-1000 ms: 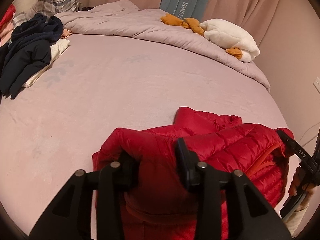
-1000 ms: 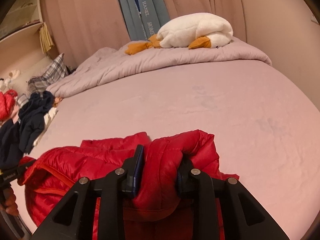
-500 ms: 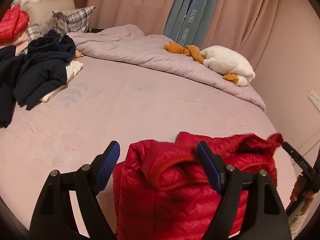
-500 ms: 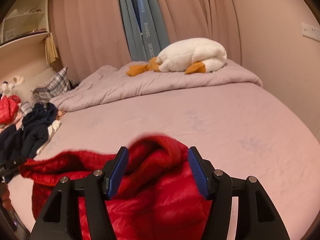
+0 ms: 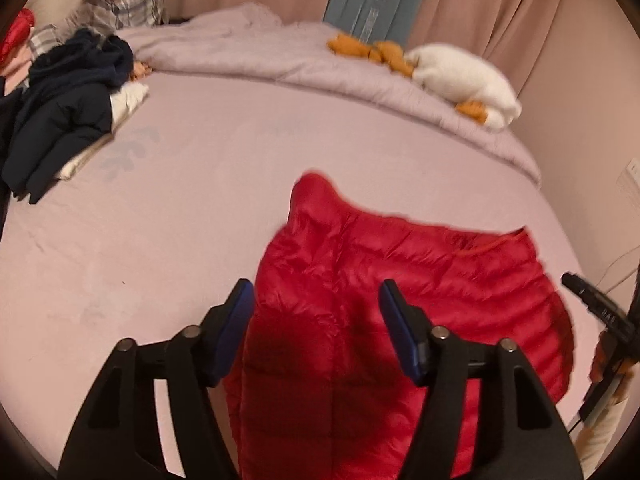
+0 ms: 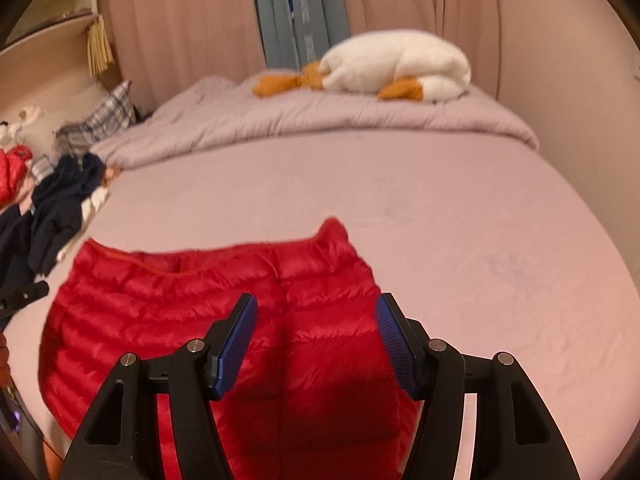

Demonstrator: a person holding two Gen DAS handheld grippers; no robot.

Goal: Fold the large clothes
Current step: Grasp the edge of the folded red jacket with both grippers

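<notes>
A red quilted puffer jacket lies spread flat on the pink bed sheet, near the front edge. My left gripper is open and empty just above the jacket's left part. My right gripper is open and empty above the jacket's right part. The right gripper's tip shows at the right edge of the left wrist view. The left gripper's tip shows at the left edge of the right wrist view.
A pile of dark navy clothes lies at the left of the bed, also in the right wrist view. A rolled grey duvet and a white and orange plush goose lie at the back. Curtains hang behind.
Both grippers opened and let go of the red jacket. The bunched jacket dropped and now lies spread flat on the sheet below them.
</notes>
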